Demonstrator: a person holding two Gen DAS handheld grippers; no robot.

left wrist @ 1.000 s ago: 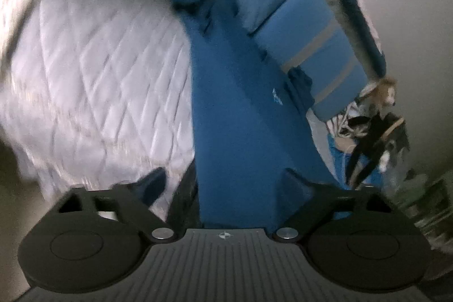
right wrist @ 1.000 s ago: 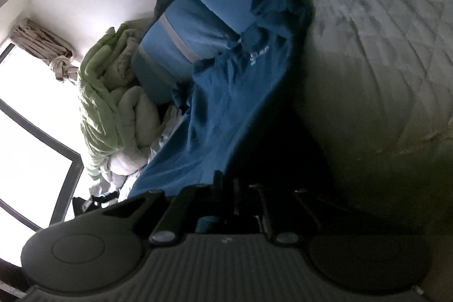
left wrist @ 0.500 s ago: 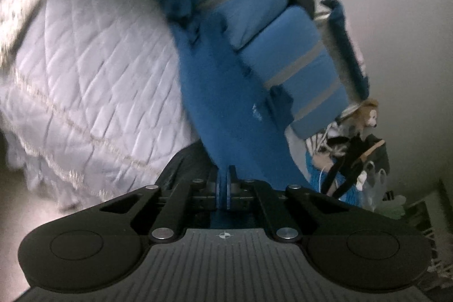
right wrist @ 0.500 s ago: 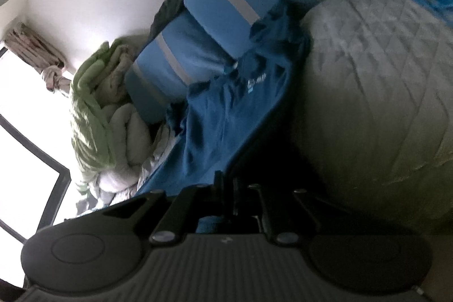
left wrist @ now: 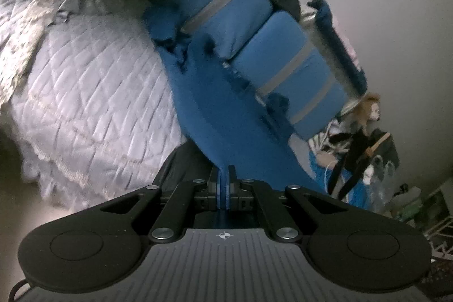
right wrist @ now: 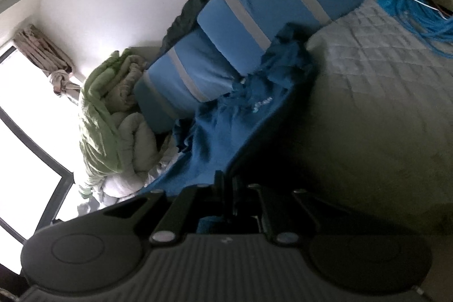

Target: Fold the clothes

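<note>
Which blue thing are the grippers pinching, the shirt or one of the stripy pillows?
The shirt. Both the left gripper and right gripper are shut on its plain blue cloth. The pillows have grey stripes and lie untouched behind.

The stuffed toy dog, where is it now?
In the left wrist view it sits far right against the wall, the stuffed toy dog, beside the striped blue pillow.
</note>
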